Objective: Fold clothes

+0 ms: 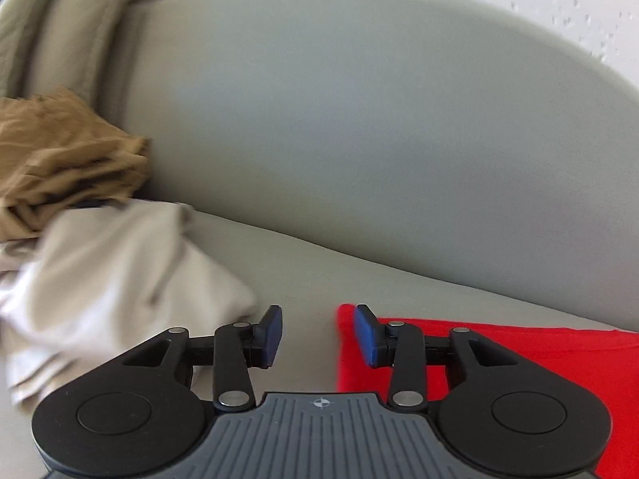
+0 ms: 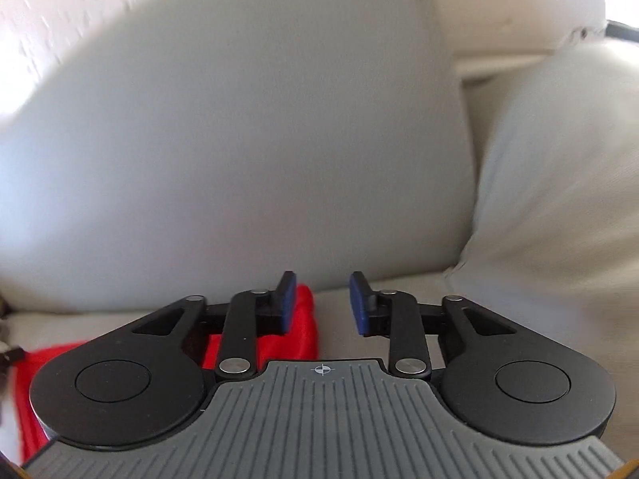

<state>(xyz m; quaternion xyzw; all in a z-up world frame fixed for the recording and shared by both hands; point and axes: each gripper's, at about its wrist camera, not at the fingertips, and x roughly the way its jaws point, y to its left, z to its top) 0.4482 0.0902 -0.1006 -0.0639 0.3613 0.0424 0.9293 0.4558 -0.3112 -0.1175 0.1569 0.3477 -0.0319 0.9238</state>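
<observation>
A red garment (image 1: 519, 359) lies flat on the pale sofa seat (image 1: 303, 287). My left gripper (image 1: 318, 337) is open and empty, hovering at the garment's left edge, with its right pad over the red corner. In the right wrist view the red garment (image 2: 303, 319) lies under and left of my right gripper (image 2: 322, 304), which is open and empty at the garment's right edge. Most of the garment is hidden under the gripper bodies.
A crumpled beige garment (image 1: 112, 287) and a tan-brown garment (image 1: 68, 159) are piled at the left of the seat. The grey backrest cushion (image 1: 359, 119) rises close behind. A pale cushion (image 2: 559, 183) stands at the right end.
</observation>
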